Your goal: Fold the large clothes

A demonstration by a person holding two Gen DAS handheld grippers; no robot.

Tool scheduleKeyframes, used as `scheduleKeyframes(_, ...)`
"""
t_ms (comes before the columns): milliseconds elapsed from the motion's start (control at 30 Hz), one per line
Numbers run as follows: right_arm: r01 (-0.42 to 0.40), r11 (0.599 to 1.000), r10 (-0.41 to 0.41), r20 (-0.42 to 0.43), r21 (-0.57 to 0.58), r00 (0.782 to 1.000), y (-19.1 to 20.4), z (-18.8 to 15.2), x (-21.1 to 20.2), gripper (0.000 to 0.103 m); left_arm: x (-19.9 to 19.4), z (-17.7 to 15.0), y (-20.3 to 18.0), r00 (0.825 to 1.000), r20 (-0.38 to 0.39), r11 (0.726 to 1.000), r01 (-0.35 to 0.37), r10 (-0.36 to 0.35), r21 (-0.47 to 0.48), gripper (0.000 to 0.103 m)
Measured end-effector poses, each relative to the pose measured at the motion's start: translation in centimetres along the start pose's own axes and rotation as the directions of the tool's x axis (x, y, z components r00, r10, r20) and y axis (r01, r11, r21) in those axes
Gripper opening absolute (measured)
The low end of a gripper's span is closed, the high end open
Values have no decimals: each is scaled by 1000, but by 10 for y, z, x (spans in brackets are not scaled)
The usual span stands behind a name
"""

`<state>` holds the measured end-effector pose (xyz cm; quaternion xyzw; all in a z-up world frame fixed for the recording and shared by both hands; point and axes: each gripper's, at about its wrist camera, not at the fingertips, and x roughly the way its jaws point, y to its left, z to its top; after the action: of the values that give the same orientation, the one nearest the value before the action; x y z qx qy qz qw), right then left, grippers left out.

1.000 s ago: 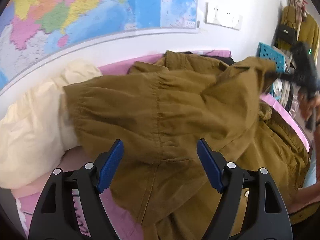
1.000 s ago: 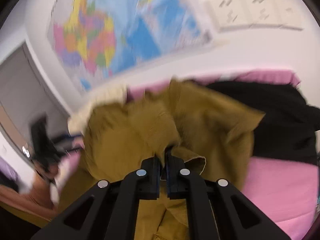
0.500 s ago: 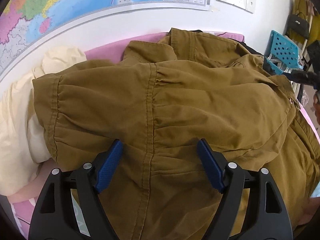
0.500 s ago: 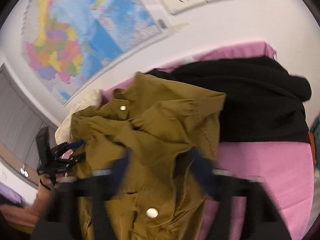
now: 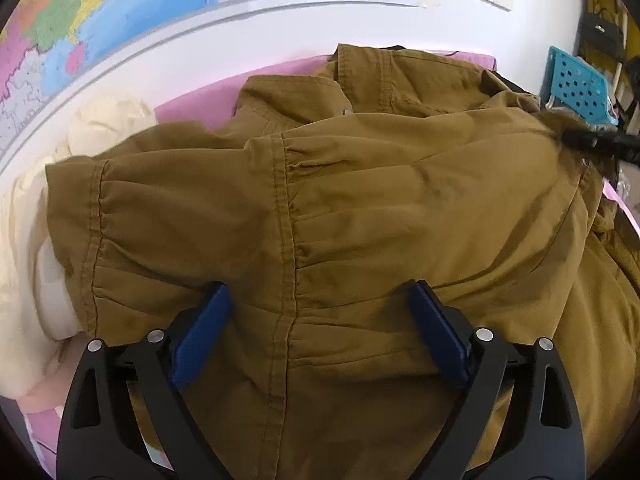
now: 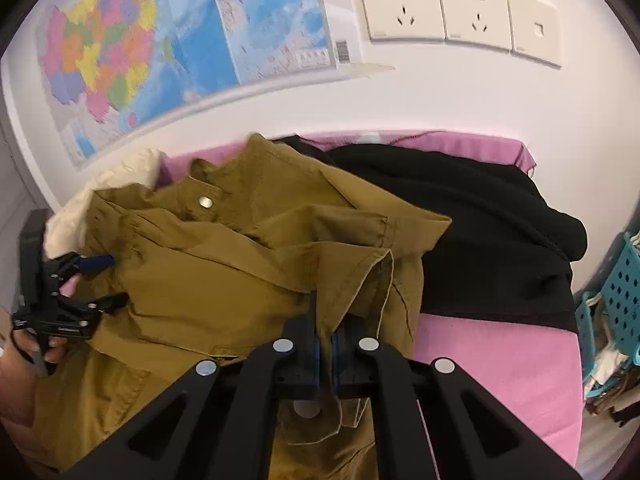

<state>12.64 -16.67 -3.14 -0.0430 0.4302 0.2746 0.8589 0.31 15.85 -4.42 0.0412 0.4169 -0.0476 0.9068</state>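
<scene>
An olive-brown jacket [image 5: 360, 216] lies spread on a pink-covered bed [image 6: 500, 356], its collar toward the wall. My left gripper [image 5: 320, 320] is open, its blue pads [image 5: 200, 332] resting on the jacket's gathered hem with fabric between them. It also shows in the right wrist view [image 6: 108, 280] at the jacket's left edge. My right gripper [image 6: 326, 340] is shut on a folded edge of the jacket [image 6: 360, 280], near its right side. In the left wrist view the right gripper [image 5: 592, 140] shows dark and blurred at the far right.
A black garment [image 6: 480, 232] lies on the bed right of the jacket. A cream pillow [image 5: 24, 240] sits at the left. A wall with a map [image 6: 160, 40] and sockets [image 6: 440, 12] stands behind. A teal basket [image 6: 624, 292] stands beside the bed at right.
The jacket flap held by my right gripper has come down and now lies flat over the jacket. My left gripper has stayed open and moved closer over the hem.
</scene>
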Motion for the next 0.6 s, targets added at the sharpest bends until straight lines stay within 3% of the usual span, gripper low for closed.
scheduleKeyframes(133,-6,999,9,-58,52,998,-10,-6,13,10,-8,-2,6,1000,9,1000,26,-26,-8,89)
scheduleKeyframes(200,4,997,-3,-9,72,1000,-11,-5,-5,22,-19,-6,12,999,14,999,30,-29,-29,89)
scheduleKeyframes(233,6,997,-7,16,73,1000,-10,-4,-13,37,-27,-9,16,999,23,998,43,-42,-37,89)
scheduleKeyframes(267,10,998,-13,49,66,999,-8,-4,-24,43,-33,-12,18,998,32,998,48,-47,-40,89)
scheduleKeyframes(433,-72,995,80,126,-72,989,26,-5,-54,43,-60,-29,25,997,59,997,47,-44,-53,88)
scheduleKeyframes(500,-118,986,130,103,-115,986,41,-7,-46,43,-65,-36,22,997,65,998,37,-34,-44,87)
scheduleKeyframes(600,-129,983,129,-5,-128,992,52,-14,-9,40,-67,-45,20,997,58,998,48,-45,-47,87)
